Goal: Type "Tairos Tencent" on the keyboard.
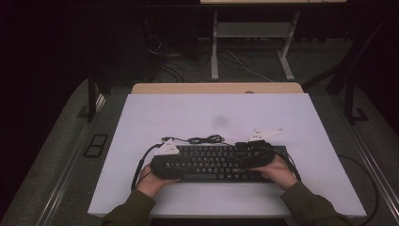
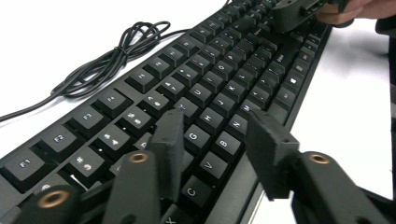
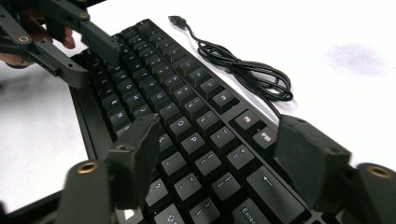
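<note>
The black keyboard (image 1: 214, 163) lies low and centre in the high view. The left gripper (image 2: 212, 140) hovers unclenched over its left keys, the right gripper (image 3: 224, 144) likewise parted over the right keys.

One black keyboard (image 1: 214, 162) lies on one white board (image 1: 216, 113), which covers one wooden table (image 1: 216, 88). One black cable (image 1: 205, 139) trails from the keyboard, bunched into one loose coil and ending in one plug (image 3: 175, 19). Two hands, the left hand (image 1: 151, 182) and the right hand (image 1: 278, 172), hold two grippers: the left gripper (image 1: 165, 162) and the right gripper (image 1: 254, 153).
</note>
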`<state>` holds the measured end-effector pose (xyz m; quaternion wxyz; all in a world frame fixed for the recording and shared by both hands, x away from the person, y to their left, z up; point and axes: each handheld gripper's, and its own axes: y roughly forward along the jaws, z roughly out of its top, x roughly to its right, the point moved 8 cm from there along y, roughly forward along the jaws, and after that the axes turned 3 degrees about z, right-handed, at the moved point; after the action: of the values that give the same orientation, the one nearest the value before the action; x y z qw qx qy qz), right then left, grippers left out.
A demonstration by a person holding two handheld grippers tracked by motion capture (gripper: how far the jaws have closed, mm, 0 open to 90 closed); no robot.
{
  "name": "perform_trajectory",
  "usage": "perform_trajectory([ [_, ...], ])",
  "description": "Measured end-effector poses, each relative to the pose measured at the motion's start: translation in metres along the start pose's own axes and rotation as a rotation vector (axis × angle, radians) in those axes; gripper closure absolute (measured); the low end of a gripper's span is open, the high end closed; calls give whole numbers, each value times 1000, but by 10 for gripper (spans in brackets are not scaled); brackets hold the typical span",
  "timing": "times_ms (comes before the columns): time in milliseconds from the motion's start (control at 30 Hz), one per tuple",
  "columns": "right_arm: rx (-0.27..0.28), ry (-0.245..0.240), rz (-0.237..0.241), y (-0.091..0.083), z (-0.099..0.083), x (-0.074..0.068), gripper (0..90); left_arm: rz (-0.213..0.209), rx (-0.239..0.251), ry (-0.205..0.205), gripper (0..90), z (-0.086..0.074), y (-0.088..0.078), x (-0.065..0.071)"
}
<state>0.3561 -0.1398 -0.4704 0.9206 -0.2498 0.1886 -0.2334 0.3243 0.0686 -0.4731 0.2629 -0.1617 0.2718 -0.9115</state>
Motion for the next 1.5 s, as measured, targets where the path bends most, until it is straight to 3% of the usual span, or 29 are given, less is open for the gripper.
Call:
perform_trajectory([
  [367, -11, -10, 10, -7, -7, -3, 570, 33, 23, -10, 351, 6, 3, -9],
  [900, -56, -27, 45, -18, -23, -9, 886, 50, 19, 1, 284, 14, 14, -18],
  [1500, -118, -50, 58, -21, -39, -12, 896, 49, 16, 10, 271, 18, 21, -19],
])
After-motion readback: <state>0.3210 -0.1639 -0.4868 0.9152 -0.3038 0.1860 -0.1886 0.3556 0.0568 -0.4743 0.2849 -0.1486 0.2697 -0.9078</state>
